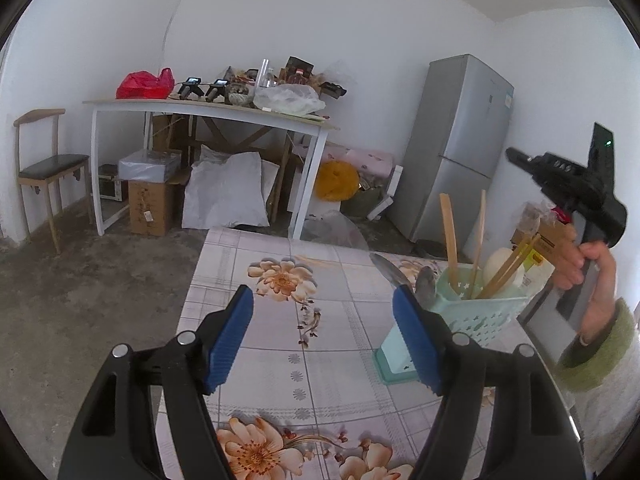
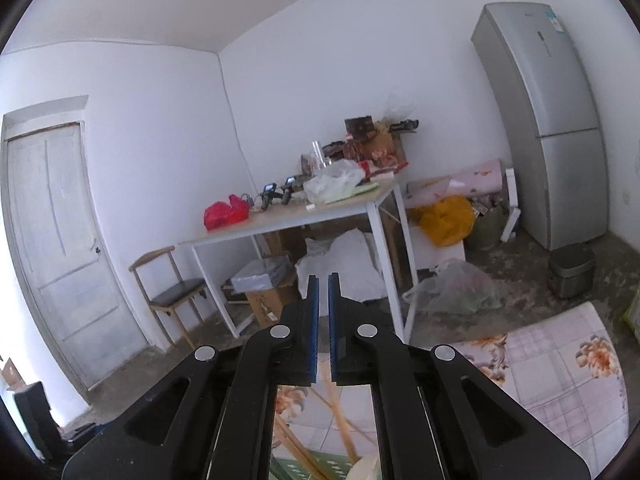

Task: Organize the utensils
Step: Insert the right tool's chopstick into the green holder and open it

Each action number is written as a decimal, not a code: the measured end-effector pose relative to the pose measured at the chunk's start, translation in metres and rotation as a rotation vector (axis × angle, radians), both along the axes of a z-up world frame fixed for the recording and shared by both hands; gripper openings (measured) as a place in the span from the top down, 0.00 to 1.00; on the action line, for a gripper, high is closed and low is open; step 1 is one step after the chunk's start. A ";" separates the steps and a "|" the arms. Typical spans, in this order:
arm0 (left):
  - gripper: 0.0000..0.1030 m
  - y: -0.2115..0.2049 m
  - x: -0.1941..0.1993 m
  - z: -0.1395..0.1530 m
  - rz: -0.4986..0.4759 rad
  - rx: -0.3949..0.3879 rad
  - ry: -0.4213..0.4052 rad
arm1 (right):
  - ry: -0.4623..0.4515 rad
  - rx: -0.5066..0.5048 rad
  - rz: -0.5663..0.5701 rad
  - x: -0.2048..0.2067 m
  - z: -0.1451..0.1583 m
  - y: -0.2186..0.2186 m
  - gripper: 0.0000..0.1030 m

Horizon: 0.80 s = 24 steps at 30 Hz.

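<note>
Blue-padded left claw hangs spread apart over the floral bench, nothing between; right claw pressed together, empty, above the green utensil basket.

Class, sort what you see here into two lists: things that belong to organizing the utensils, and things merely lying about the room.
Belongs to the job:
- green utensil basket
- wooden chopsticks
- metal spoon
- knife
- left gripper, open
- right gripper, shut and empty

Just lying about:
- fridge
- red bag
- chair
- yellow bag
</note>
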<state>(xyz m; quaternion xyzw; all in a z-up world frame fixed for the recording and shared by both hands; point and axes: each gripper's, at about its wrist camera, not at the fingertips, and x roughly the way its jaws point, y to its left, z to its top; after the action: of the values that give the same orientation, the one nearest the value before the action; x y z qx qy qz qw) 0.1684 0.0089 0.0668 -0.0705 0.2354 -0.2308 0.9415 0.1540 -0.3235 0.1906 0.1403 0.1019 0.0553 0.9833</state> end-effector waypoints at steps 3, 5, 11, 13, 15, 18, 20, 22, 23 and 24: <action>0.32 -0.005 0.003 -0.002 -0.004 0.000 0.006 | -0.021 -0.013 0.001 -0.015 0.008 0.000 0.97; 0.32 -0.008 0.004 -0.004 -0.005 0.003 0.015 | -0.023 -0.019 0.003 -0.023 0.012 -0.002 0.97; 0.31 -0.018 0.006 -0.017 0.003 0.049 0.045 | 0.052 -0.004 0.042 -0.024 0.018 -0.014 0.75; 0.31 -0.022 0.009 -0.026 0.014 0.072 0.075 | 0.098 -0.014 0.062 -0.016 0.023 -0.017 0.68; 0.31 -0.023 0.011 -0.034 0.022 0.080 0.096 | 0.149 -0.036 0.079 -0.003 0.028 -0.022 0.61; 0.31 -0.024 0.013 -0.046 0.031 0.090 0.128 | 0.248 -0.075 0.093 0.025 0.030 -0.033 0.57; 0.31 -0.025 0.015 -0.051 0.037 0.099 0.142 | 0.354 -0.106 0.139 0.061 0.023 -0.044 0.50; 0.31 -0.023 0.017 -0.058 0.047 0.109 0.158 | 0.439 -0.111 0.176 0.092 0.011 -0.052 0.49; 0.31 -0.022 0.019 -0.060 0.054 0.112 0.166 | 0.497 -0.107 0.226 0.111 0.000 -0.055 0.46; 0.31 -0.020 0.022 -0.063 0.065 0.115 0.174 | 0.577 -0.110 0.290 0.139 -0.017 -0.057 0.45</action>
<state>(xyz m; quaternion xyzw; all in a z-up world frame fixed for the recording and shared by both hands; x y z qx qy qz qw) 0.1904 -0.0116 0.0036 -0.0437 0.3268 -0.1793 0.9269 0.2932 -0.3808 0.1732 0.0811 0.3980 0.1469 0.9019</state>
